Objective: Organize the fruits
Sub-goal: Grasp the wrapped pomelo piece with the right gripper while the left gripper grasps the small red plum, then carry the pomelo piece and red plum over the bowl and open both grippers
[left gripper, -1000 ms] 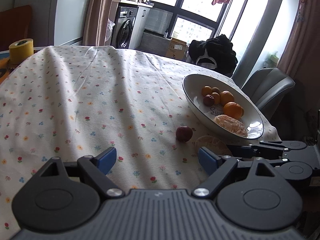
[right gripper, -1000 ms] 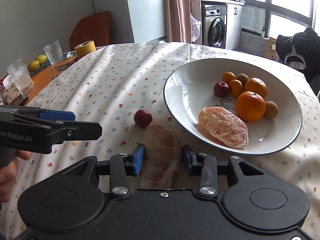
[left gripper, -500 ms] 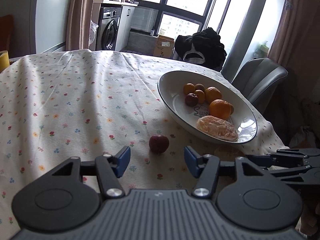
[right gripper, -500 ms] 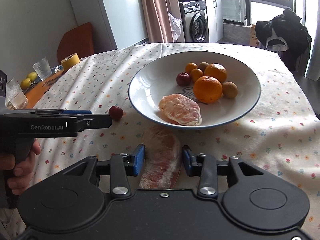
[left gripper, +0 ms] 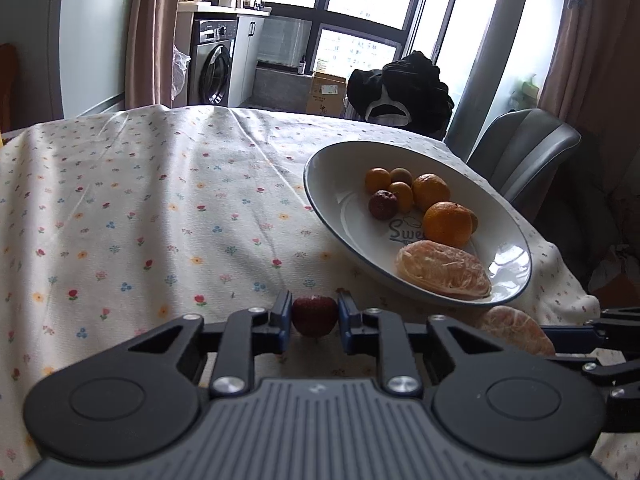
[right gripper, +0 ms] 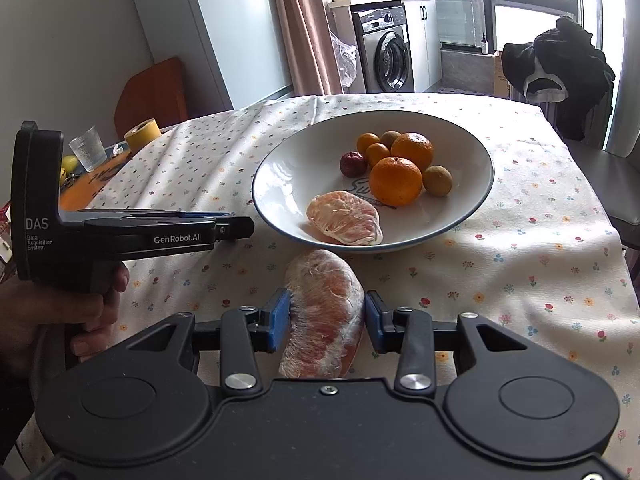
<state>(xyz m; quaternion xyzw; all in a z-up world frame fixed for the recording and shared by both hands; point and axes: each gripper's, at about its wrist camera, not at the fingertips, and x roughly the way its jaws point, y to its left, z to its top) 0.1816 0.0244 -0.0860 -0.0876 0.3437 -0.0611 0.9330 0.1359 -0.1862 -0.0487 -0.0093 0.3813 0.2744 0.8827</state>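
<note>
A small dark red fruit (left gripper: 314, 320) lies on the flowered tablecloth, and my left gripper (left gripper: 314, 317) is closing on it, both blue pads touching its sides. My right gripper (right gripper: 326, 318) is shut on a peeled citrus piece (right gripper: 324, 308), held just in front of the white bowl (right gripper: 296, 176). The bowl (left gripper: 310, 190) holds two oranges, several small fruits and another peeled citrus piece (right gripper: 344, 220). In the right wrist view the left gripper (right gripper: 236, 227) reaches in from the left, held by a hand (right gripper: 60, 312). The held citrus piece (left gripper: 516, 330) also shows in the left wrist view.
A glass (right gripper: 88, 154), a yellow tape roll (right gripper: 142, 134) and a yellow fruit (right gripper: 69, 162) stand at the table's far left. A grey chair (left gripper: 528, 152) and a black garment (left gripper: 400, 92) are beyond the table's right edge.
My left gripper moved forward to the red fruit and its wide jaws closed around it. The right gripper kept its hold on the peeled piece and shifted sideways in front of the bowl.
</note>
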